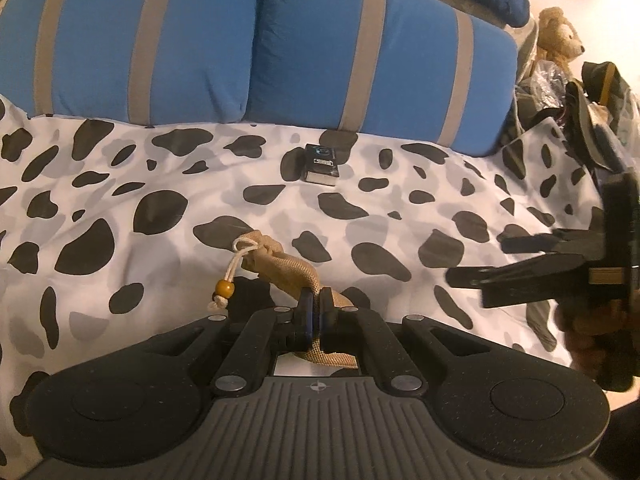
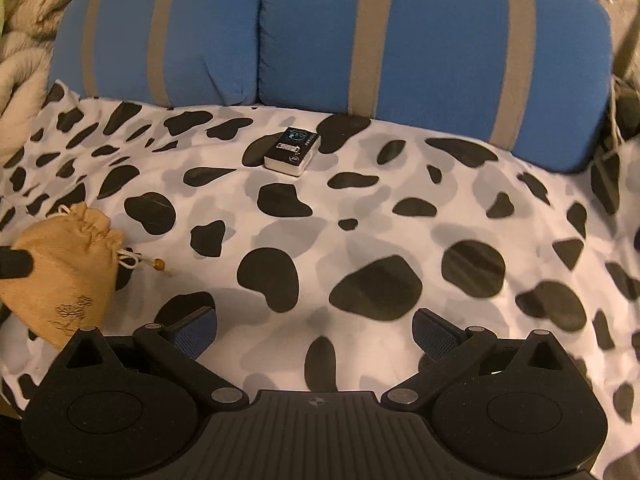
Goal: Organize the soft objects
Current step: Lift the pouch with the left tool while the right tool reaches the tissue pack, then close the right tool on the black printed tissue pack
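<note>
A tan drawstring pouch with a cord and a brown bead hangs above the cow-print bedspread, pinched between the blue pads of my left gripper, which is shut on it. In the right wrist view the same pouch hangs at the left edge, with one black finger of the left gripper pressing on it. My right gripper stands open over the bedspread with nothing between its blue pads. It also shows at the right edge of the left wrist view.
A small black box lies on the bedspread near two blue pillows with grey stripes; the box also shows in the right wrist view. A plush bear and dark clutter sit at the far right. Beige knitted fabric lies at the left.
</note>
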Demonstrator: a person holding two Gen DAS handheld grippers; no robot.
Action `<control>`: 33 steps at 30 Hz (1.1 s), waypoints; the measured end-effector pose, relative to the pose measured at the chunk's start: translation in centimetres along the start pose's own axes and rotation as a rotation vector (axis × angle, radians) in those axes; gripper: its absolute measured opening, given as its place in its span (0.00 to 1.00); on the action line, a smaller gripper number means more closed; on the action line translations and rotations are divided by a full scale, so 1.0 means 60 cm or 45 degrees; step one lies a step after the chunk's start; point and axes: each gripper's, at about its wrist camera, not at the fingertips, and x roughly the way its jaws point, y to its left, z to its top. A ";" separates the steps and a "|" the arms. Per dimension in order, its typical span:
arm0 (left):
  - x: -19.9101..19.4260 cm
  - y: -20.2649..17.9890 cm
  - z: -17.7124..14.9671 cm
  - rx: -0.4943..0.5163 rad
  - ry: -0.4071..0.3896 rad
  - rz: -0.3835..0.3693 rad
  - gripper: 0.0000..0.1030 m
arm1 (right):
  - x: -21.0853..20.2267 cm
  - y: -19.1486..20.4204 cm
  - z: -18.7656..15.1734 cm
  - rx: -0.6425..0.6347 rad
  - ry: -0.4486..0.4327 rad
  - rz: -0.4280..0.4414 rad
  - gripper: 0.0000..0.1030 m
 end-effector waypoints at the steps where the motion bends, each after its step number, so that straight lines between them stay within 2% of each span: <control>1: 0.000 -0.001 0.002 -0.002 0.007 -0.011 0.03 | 0.006 0.003 0.004 -0.014 -0.007 0.003 1.00; 5: -0.001 -0.002 0.005 -0.020 0.025 -0.075 0.03 | 0.026 0.015 0.023 -0.058 -0.091 0.032 1.00; 9: 0.006 -0.005 0.004 -0.014 0.056 -0.076 0.03 | 0.056 0.019 0.050 -0.049 -0.168 0.042 1.00; 14: 0.014 0.000 0.005 -0.023 0.113 -0.034 0.03 | 0.111 0.027 0.076 -0.033 -0.208 0.002 0.99; 17: 0.015 0.012 0.006 -0.075 0.156 -0.091 0.03 | 0.144 0.037 0.088 -0.025 -0.216 -0.012 0.99; 22: 0.009 0.007 0.003 -0.010 0.180 -0.070 0.03 | 0.191 0.057 0.109 -0.047 -0.254 -0.024 0.99; 26: 0.009 0.008 0.005 -0.002 0.197 -0.069 0.03 | 0.237 0.067 0.124 -0.033 -0.257 -0.048 0.91; 33: 0.010 -0.001 0.009 0.028 0.201 -0.090 0.03 | 0.298 0.078 0.149 0.064 -0.271 -0.089 0.84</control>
